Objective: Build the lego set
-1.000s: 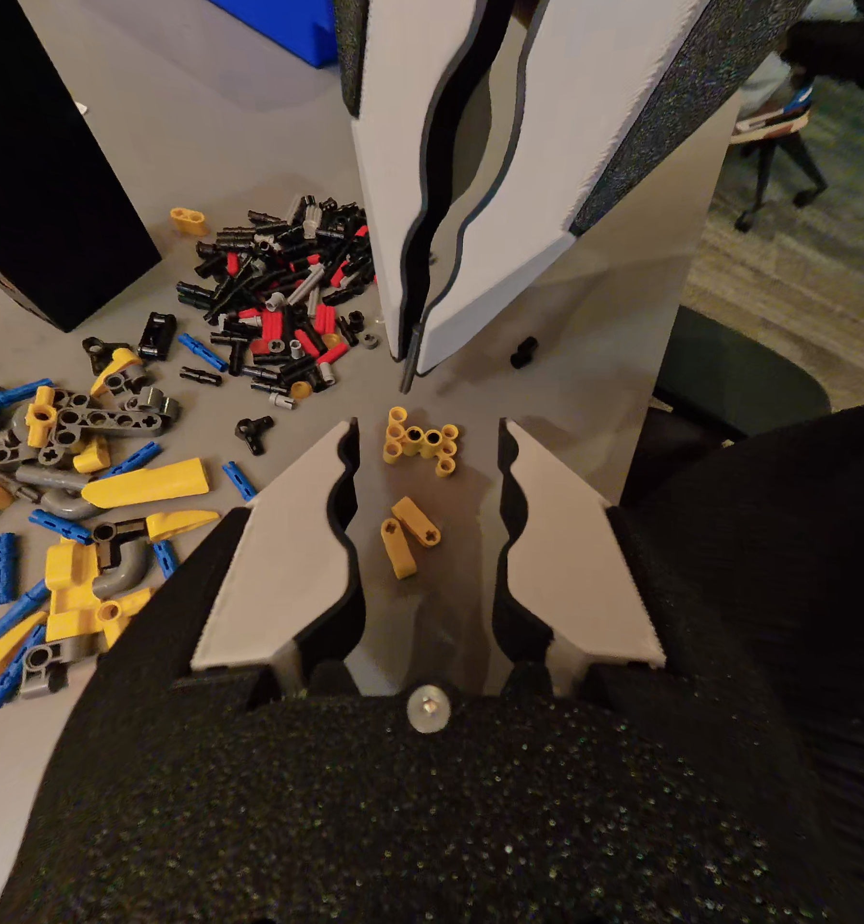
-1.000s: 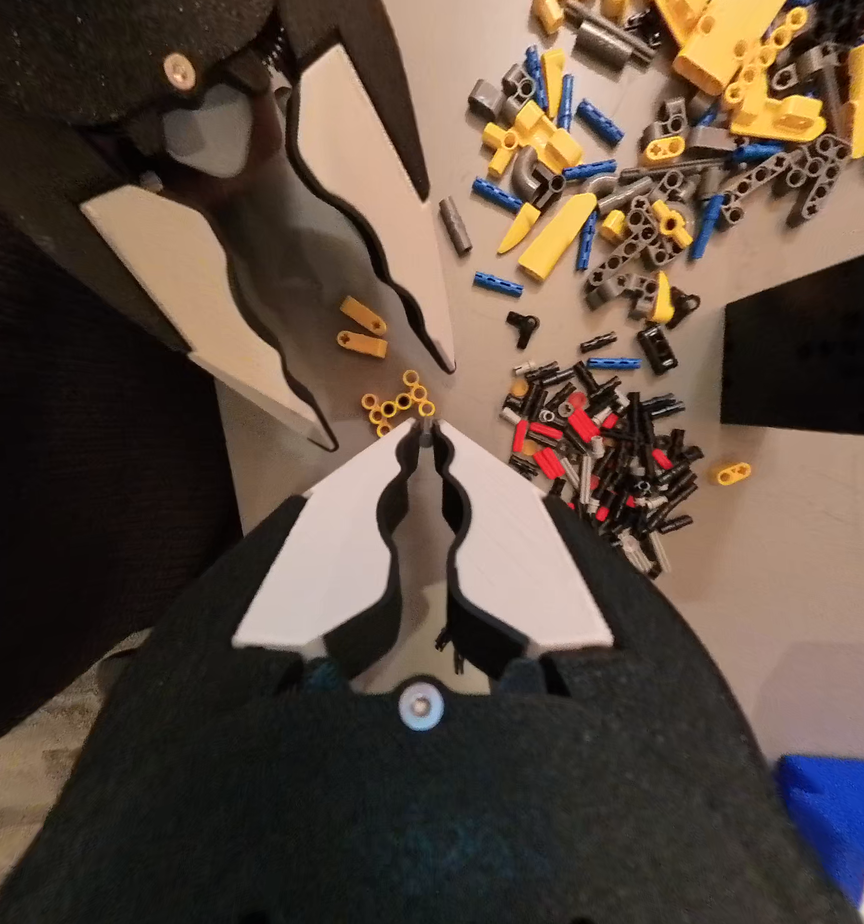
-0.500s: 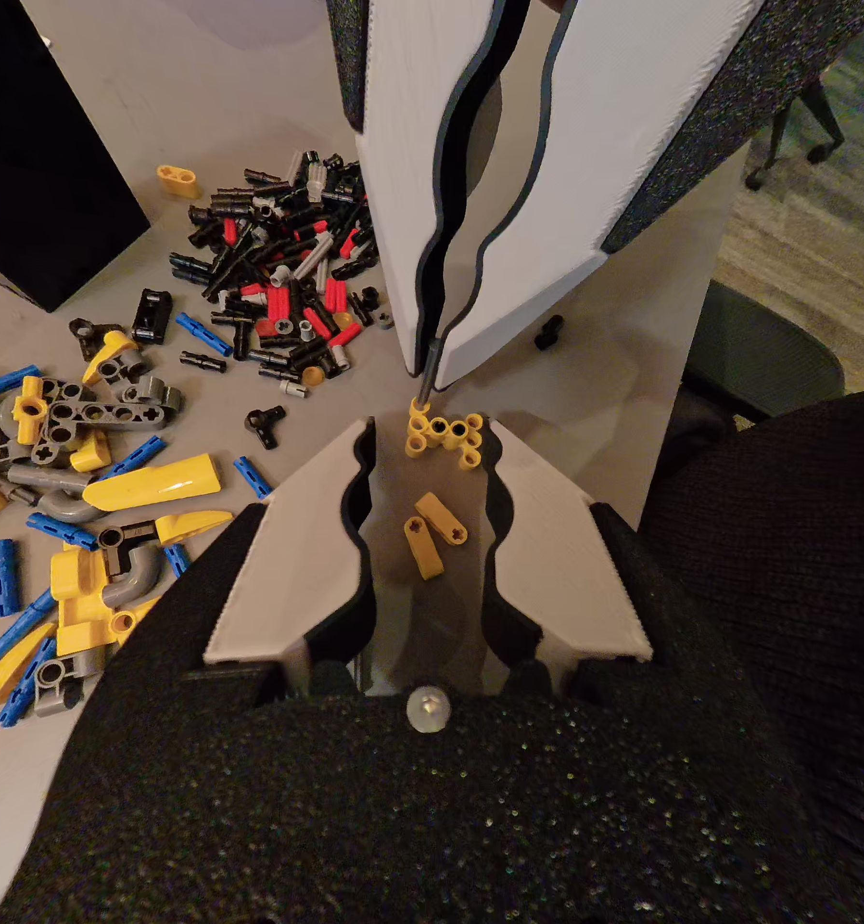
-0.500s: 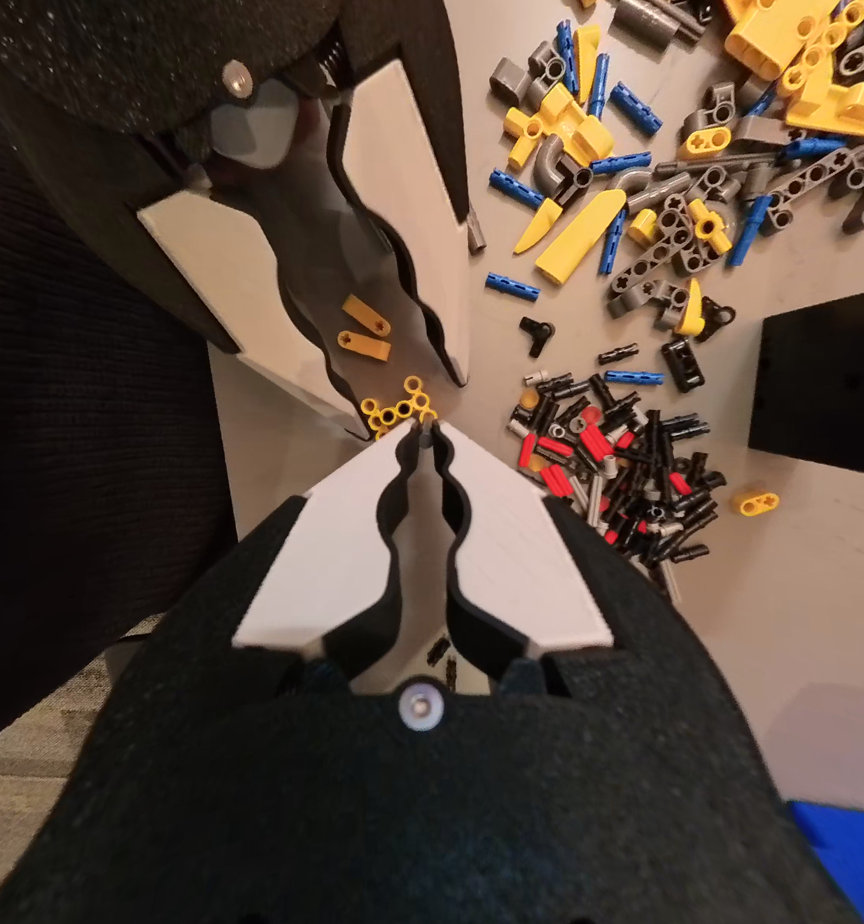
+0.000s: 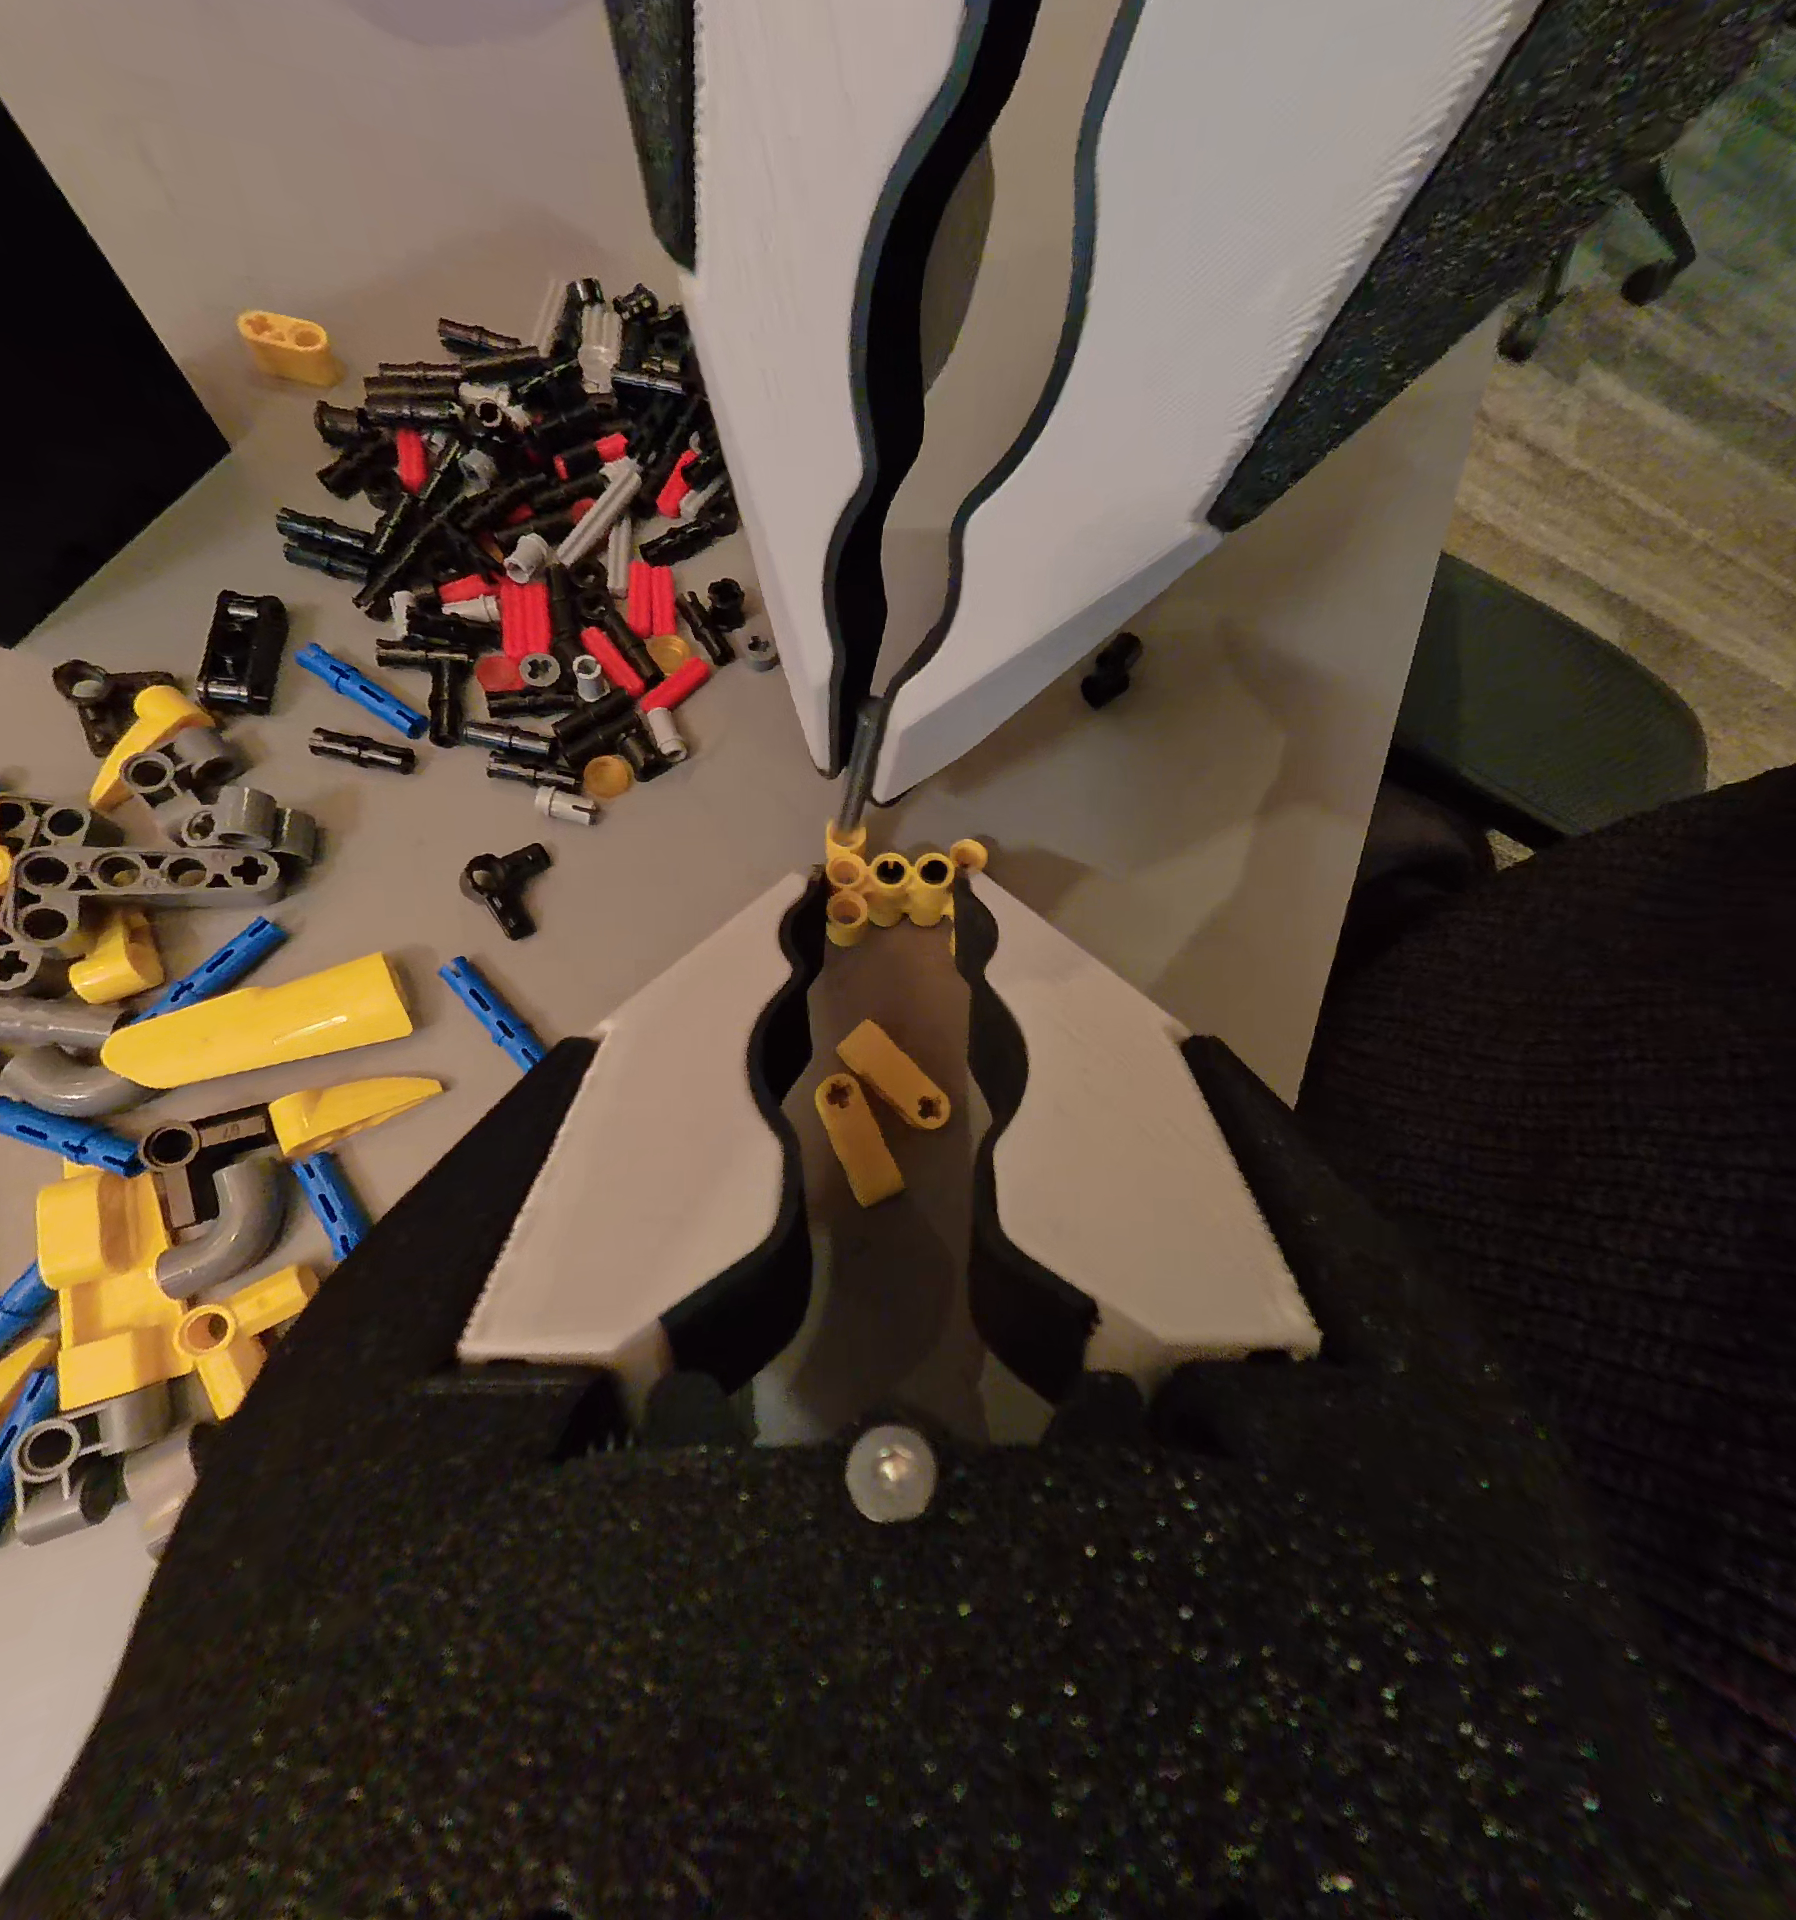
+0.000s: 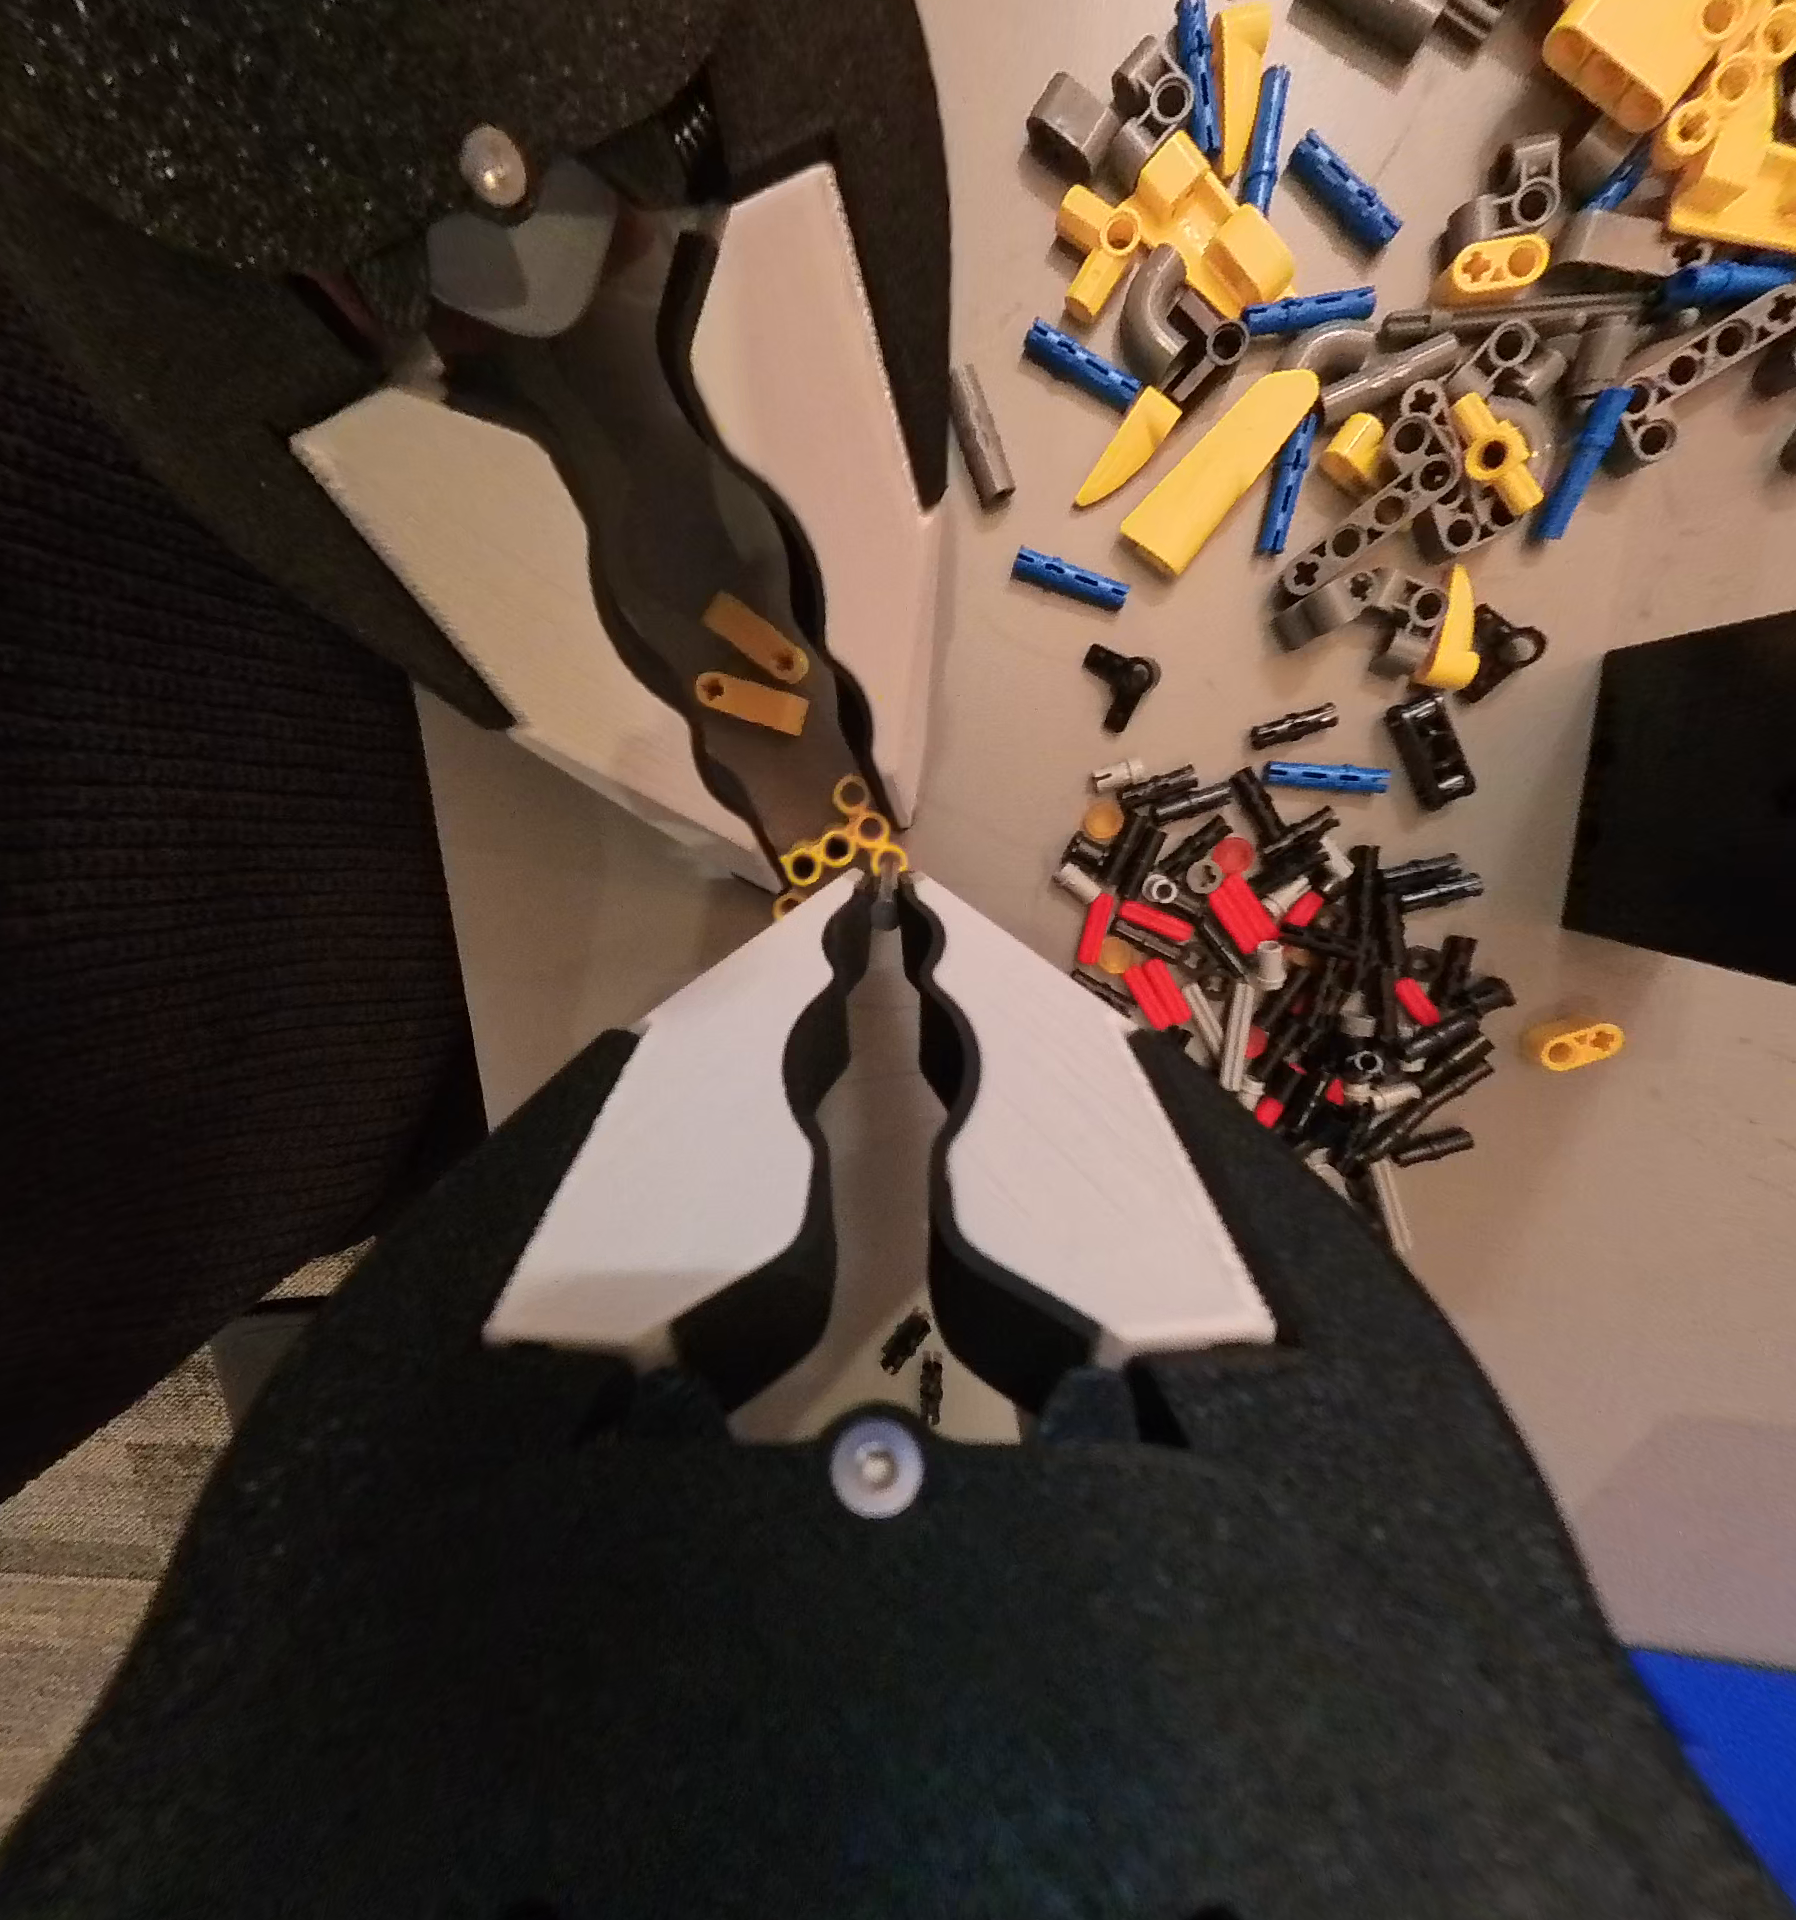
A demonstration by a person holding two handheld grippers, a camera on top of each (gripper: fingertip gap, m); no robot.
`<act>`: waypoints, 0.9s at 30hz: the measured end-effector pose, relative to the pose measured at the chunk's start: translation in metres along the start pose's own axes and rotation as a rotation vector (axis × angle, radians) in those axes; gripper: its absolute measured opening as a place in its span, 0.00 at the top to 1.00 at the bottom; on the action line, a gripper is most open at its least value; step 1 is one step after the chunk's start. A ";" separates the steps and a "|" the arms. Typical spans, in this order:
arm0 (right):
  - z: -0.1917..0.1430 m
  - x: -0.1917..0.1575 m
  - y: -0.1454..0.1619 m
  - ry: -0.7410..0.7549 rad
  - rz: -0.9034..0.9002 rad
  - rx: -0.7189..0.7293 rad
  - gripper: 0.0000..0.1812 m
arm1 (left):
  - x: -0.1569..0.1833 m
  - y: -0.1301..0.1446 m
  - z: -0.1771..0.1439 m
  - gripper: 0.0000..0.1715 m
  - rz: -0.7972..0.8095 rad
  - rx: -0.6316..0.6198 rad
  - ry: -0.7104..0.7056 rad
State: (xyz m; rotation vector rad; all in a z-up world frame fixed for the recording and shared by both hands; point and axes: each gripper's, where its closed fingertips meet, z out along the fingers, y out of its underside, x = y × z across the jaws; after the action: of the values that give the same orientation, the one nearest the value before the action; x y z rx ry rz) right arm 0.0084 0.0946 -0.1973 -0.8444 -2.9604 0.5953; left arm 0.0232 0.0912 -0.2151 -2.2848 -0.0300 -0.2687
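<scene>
My left gripper is shut on a small yellow piece with several round holes, held by its two sides at the fingertips just above the grey table. My right gripper comes in from above, shut on a thin dark grey pin. The pin's end touches the piece's far left hole. In the right wrist view the right gripper holds the pin against the yellow piece, with the left gripper opposite. Two small yellow connectors lie on the table between the left fingers.
A pile of black, red and grey pins lies left of the grippers. Yellow, grey and blue parts are scattered farther left. A black box stands at the far left. The table edge and a chair are on the right. Left and right tips are no more than a few centimetres apart.
My left gripper has moved forward and closed on the yellow holed piece. My right gripper has brought the pin down until it meets the piece.
</scene>
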 end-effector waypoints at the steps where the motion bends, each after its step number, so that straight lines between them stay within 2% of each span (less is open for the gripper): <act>1: 0.000 0.000 0.000 -0.002 0.000 0.000 0.97 | 0.001 0.000 0.000 0.86 0.003 -0.001 0.003; 17: 0.014 -0.010 0.008 -0.084 0.029 -0.076 0.97 | 0.010 0.003 0.001 0.86 0.061 -0.014 0.034; 21: 0.014 -0.009 0.008 -0.059 0.009 -0.047 0.97 | 0.010 0.003 0.001 0.86 0.055 -0.013 0.040; 24: 0.012 -0.003 0.011 0.001 0.000 -0.034 0.91 | 0.010 0.003 0.001 0.86 0.048 -0.013 0.046; 27: 0.005 -0.003 0.009 -0.005 0.046 0.026 0.91 | 0.010 0.003 0.001 0.86 0.049 -0.013 0.045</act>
State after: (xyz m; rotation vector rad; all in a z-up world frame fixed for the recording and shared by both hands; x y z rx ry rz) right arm 0.0145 0.0981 -0.2053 -0.9131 -2.9375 0.6376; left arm 0.0333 0.0891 -0.2154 -2.2882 0.0507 -0.2953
